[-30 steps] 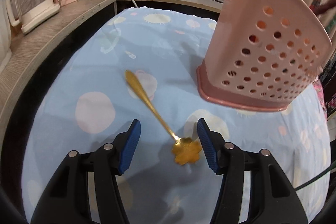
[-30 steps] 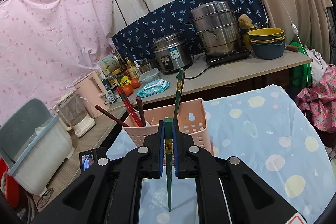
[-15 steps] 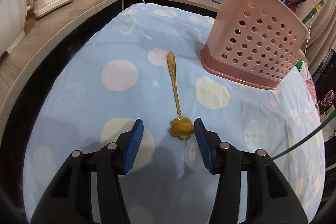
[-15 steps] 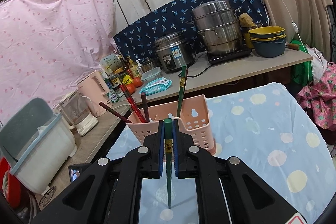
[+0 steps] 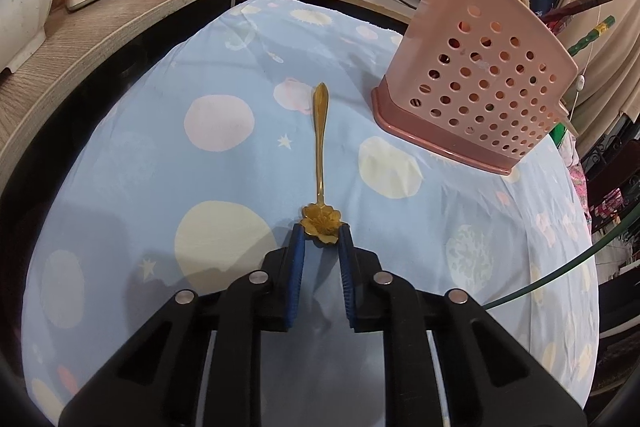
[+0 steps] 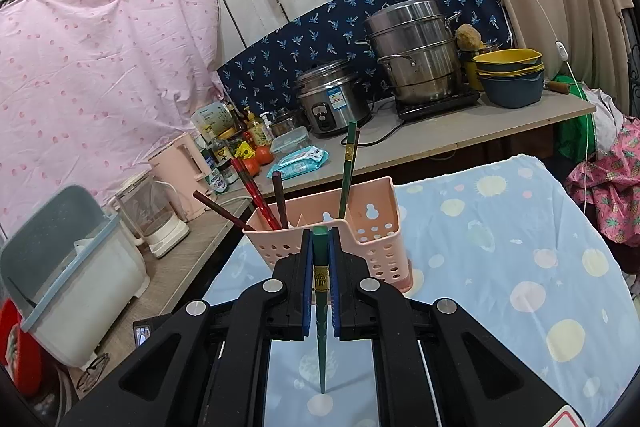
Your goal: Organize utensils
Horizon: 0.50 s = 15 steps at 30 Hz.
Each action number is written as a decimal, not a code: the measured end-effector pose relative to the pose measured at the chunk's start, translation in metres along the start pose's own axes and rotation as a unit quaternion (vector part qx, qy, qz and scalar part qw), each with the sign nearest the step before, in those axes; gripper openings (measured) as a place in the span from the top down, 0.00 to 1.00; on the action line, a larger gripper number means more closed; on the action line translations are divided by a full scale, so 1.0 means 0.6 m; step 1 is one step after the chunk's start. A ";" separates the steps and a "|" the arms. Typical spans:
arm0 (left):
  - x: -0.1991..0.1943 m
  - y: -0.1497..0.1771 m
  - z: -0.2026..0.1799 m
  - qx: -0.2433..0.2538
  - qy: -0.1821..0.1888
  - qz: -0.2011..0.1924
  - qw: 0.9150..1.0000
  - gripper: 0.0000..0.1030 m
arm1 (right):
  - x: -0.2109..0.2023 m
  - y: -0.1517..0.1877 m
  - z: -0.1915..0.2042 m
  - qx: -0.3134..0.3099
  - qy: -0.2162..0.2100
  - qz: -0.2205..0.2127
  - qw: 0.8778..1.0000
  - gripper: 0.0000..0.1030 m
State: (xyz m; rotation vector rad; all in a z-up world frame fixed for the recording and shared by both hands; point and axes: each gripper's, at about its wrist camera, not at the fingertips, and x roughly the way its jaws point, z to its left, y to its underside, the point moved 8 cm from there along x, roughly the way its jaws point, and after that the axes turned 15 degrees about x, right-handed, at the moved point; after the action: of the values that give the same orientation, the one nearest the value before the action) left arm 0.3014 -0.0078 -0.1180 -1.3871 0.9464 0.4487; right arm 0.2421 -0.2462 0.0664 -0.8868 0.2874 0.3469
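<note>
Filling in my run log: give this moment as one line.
left gripper: fingers closing around gold spoon bowl | right gripper: shut on green chopstick | pink holder: upright on table

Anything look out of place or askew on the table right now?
Only the gold spoon lies loose on the cloth, outside the pink holder; the left gripper is closing on its bowl. Nothing spilled or damaged.

Your left wrist camera looks steeply down, close over the blue spotted tablecloth point(image 5: 224, 187), while your right looks shallower across it toward the counter; both share the pink utensil basket point(image 5: 480, 99), upper right and centre.
</note>
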 end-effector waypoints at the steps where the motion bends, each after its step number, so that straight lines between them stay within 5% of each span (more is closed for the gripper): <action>1: -0.002 0.000 0.001 -0.001 0.001 -0.001 1.000 0.84 | -0.001 0.001 0.001 0.000 0.000 0.000 1.000 0.93; 15: -0.080 0.007 -0.030 0.023 0.032 -0.021 0.999 0.84 | -0.011 0.014 0.005 0.002 -0.002 0.002 1.000 0.93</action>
State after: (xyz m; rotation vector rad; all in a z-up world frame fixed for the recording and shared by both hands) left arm 0.2650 -0.0121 -0.0817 -1.3839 0.9718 0.3505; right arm 0.2326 -0.2400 0.0647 -0.8824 0.2852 0.3519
